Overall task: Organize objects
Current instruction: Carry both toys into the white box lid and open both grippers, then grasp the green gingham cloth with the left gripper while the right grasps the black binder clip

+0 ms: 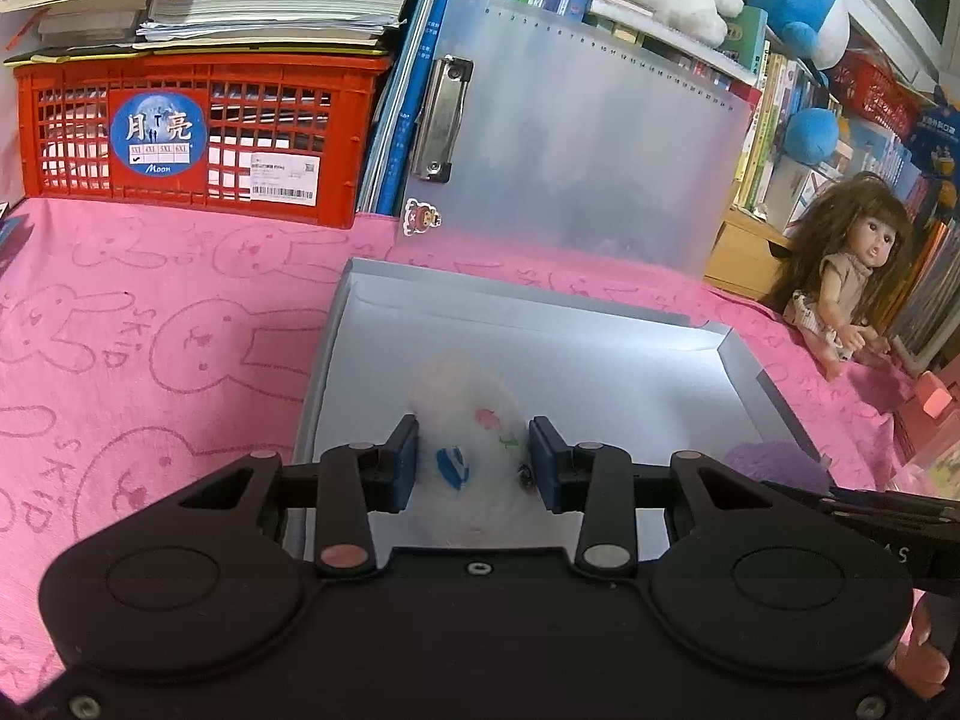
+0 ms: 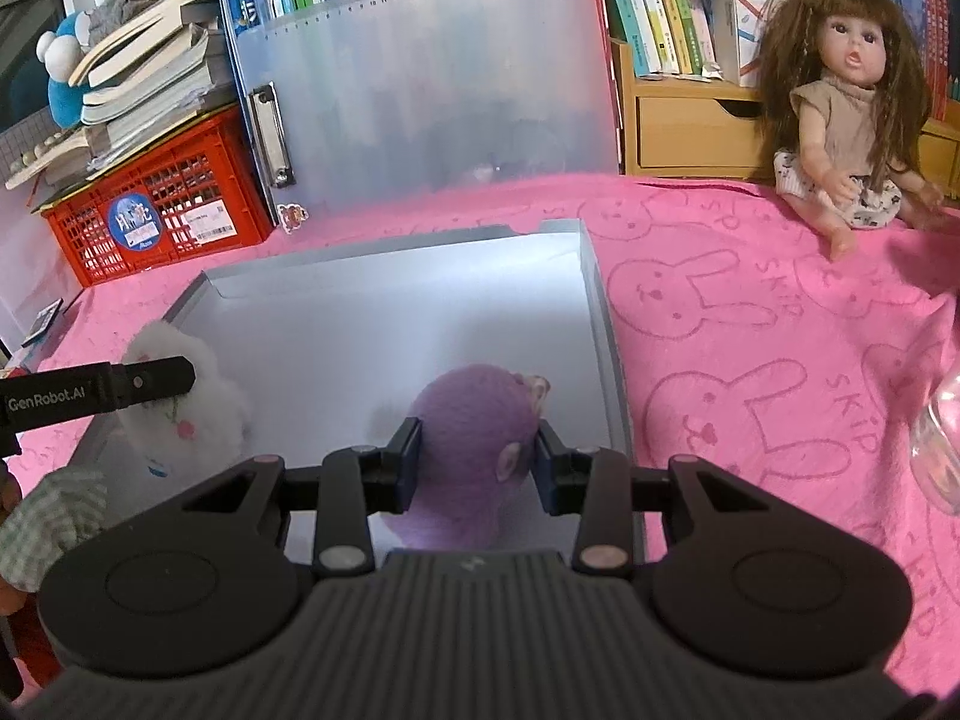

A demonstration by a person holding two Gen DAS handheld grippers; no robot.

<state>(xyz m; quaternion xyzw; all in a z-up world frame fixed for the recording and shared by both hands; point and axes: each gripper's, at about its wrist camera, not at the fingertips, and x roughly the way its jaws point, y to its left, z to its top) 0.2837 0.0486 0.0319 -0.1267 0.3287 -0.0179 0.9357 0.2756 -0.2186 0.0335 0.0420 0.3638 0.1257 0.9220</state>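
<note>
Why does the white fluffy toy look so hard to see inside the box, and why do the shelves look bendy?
Left wrist view: bright glare on the grey box washes out the white plush toy, blurring its edges. Right wrist view: the purple plush toy stands out better. Both views: the fisheye lens curves the bookshelf and edges.

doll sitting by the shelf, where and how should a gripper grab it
Grip the doll across its torso, coming from the front and above. It sits upright facing out onto the pink cloth, so the chest is exposed and narrow; long hair covers the head and sides, and the limbs are thin.
</note>
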